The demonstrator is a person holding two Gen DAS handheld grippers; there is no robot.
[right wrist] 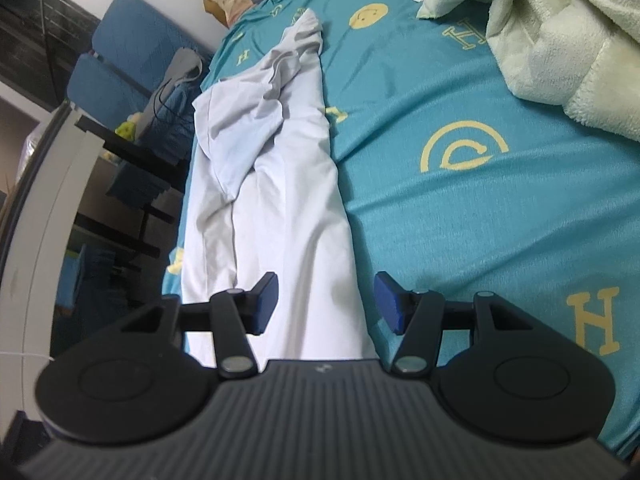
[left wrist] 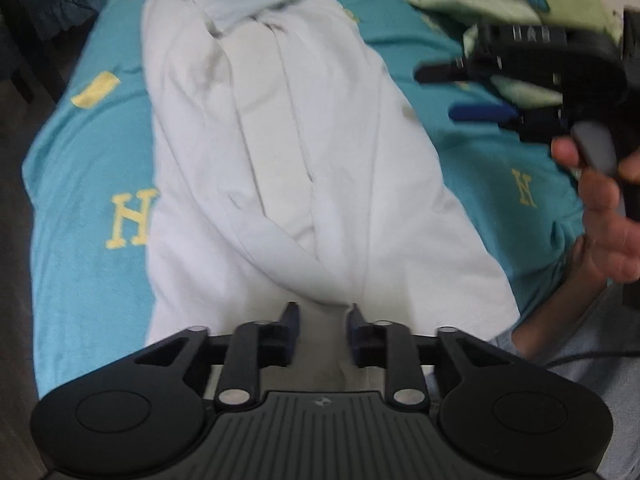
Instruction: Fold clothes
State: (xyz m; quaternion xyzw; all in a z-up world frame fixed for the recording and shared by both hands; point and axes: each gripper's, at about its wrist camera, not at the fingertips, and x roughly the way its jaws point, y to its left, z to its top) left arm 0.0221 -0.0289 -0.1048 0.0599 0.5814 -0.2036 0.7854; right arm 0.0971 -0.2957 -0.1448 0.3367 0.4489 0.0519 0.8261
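The left gripper (left wrist: 322,316) is released, jaws apart over the white garment (left wrist: 280,152) on the teal sheet (left wrist: 88,168). The right gripper (right wrist: 325,300) is also released, above the garment's edge. Beyond lies a green blanket (right wrist: 560,40).

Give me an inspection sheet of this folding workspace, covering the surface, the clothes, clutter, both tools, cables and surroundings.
Surface: teal bedsheet with yellow letters and smiley prints, wrinkled.
Job's things: white cotton garment, laid lengthwise in a long rumpled strip, not yet a neat fold.
Clutter: pale green fleece blanket, heaped at the bed's far corner.
Grippers: left tool open above the garment's near end, nothing between its pads; right tool open over the garment's edge, empty.
Cables: thin black cable near the person's hand.
Surroundings: blue upholstered chair and dark shelving beside the bed.
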